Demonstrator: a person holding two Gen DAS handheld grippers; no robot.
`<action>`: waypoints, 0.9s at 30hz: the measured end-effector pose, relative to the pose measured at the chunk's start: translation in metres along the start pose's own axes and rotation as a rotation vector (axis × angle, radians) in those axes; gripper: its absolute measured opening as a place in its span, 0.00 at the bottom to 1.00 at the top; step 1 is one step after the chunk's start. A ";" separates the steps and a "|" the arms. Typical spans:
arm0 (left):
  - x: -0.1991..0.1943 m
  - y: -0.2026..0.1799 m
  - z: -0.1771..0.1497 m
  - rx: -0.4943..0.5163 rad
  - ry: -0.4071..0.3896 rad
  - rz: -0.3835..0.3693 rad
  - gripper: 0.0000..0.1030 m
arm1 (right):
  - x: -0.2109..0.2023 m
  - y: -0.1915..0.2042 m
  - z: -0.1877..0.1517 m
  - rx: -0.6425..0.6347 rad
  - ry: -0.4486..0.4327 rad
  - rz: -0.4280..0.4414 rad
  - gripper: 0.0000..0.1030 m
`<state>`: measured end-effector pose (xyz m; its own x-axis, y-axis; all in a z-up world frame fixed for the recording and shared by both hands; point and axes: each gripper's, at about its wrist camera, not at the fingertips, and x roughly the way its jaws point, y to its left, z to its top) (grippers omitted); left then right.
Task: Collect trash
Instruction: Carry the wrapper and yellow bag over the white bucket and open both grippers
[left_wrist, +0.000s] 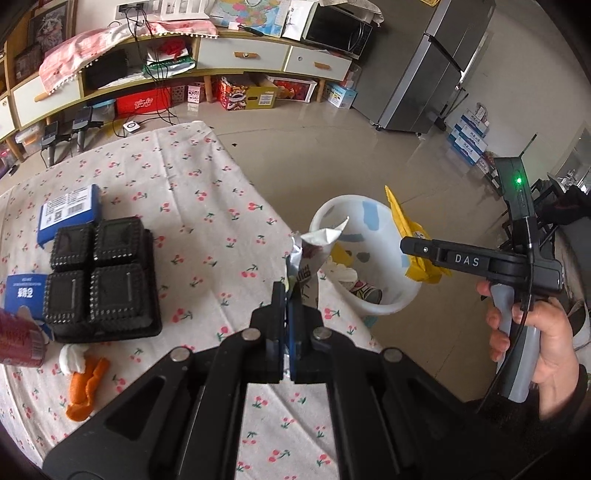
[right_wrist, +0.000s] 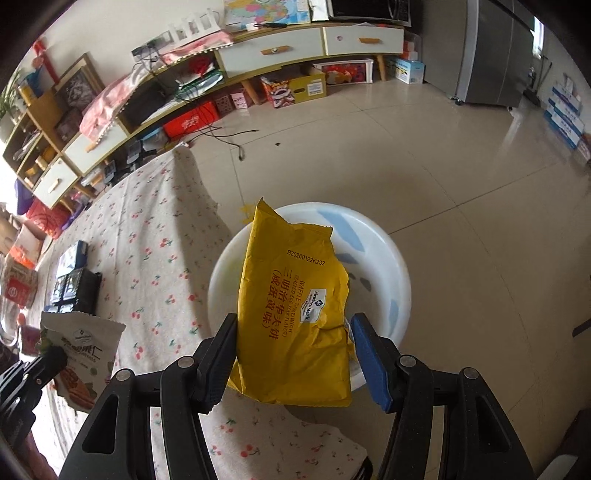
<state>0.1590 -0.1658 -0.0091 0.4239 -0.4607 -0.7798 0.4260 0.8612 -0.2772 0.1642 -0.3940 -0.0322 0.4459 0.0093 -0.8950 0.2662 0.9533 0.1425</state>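
Observation:
My left gripper (left_wrist: 287, 295) is shut on a silver-and-white snack bag (left_wrist: 312, 254) and holds it above the table edge, next to the white trash bin (left_wrist: 397, 295). The same bag (right_wrist: 83, 354) shows at the left of the right wrist view. My right gripper (right_wrist: 295, 339) is open, its fingers wide on both sides of a yellow waffle wrapper (right_wrist: 293, 310) that hangs over the bin (right_wrist: 400, 280). In the left wrist view the right gripper (left_wrist: 413, 246) is over the bin with the yellow wrapper (left_wrist: 406, 225) beside its fingers. The bin holds several pieces of trash.
On the cherry-print tablecloth (left_wrist: 207, 206) lie a black plastic tray (left_wrist: 103, 277), two blue boxes (left_wrist: 70, 216), orange peel (left_wrist: 86, 387), a white tissue (left_wrist: 72, 360) and a red can (left_wrist: 18, 341). The bin stands on the tiled floor (right_wrist: 461, 184) right of the table.

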 end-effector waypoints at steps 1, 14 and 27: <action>0.005 -0.003 0.003 0.000 0.005 -0.007 0.01 | 0.001 -0.004 0.002 0.008 -0.003 -0.008 0.61; 0.047 -0.045 0.029 0.019 0.037 -0.074 0.01 | -0.015 -0.039 0.005 0.095 -0.041 0.018 0.79; 0.084 -0.065 0.037 0.053 0.063 -0.060 0.02 | -0.032 -0.084 -0.015 0.170 -0.051 -0.039 0.80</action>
<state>0.1961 -0.2687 -0.0355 0.3464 -0.4952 -0.7968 0.4917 0.8191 -0.2953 0.1153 -0.4703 -0.0221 0.4744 -0.0464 -0.8791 0.4230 0.8878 0.1814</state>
